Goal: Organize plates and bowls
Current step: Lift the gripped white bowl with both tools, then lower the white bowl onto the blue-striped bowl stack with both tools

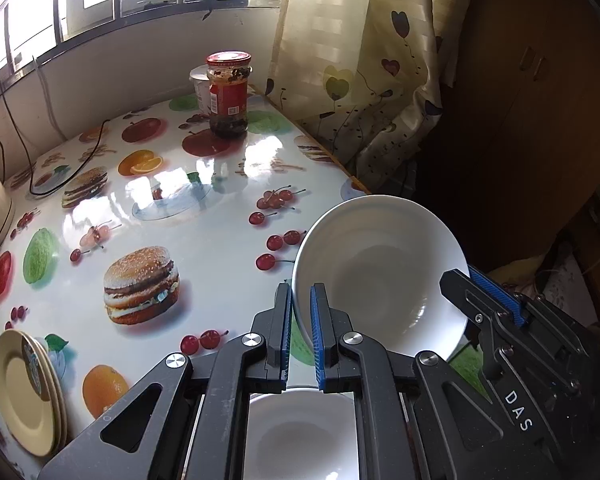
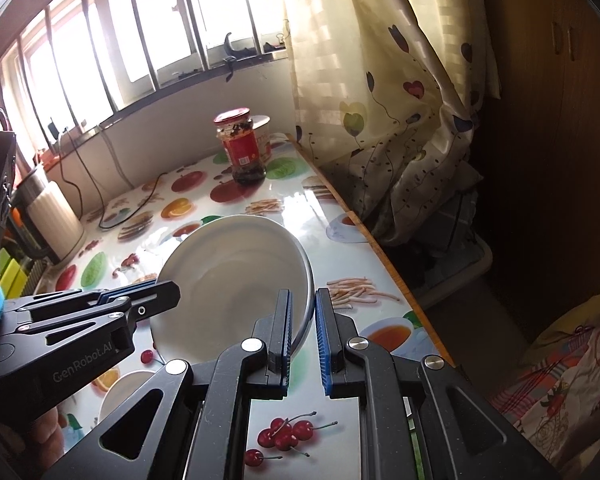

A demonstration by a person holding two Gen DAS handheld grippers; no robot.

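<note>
A white bowl [image 1: 380, 268] hangs tilted above the fruit-print table [image 1: 220, 240], held by both grippers at once. My left gripper [image 1: 301, 292] is shut on its left rim. My right gripper [image 1: 466, 276] is shut on the opposite rim. In the right wrist view the same bowl [image 2: 232, 272] shows its inside, with the right gripper [image 2: 303, 296] clamped on the near rim and the left gripper [image 2: 172, 290] on the far-left rim. A second white bowl [image 1: 300, 432] rests on the table under the left gripper. A stack of yellow plates [image 1: 20, 392] lies at the table's near left.
A red-lidded jar [image 1: 228, 96] stands at the far side of the table with a white tub [image 1: 200, 84] behind it. A black cable [image 1: 60, 176] trails across the far left. A cream appliance [image 2: 56, 216] stands at the left. Curtain [image 1: 360, 80] hangs past the table's right edge.
</note>
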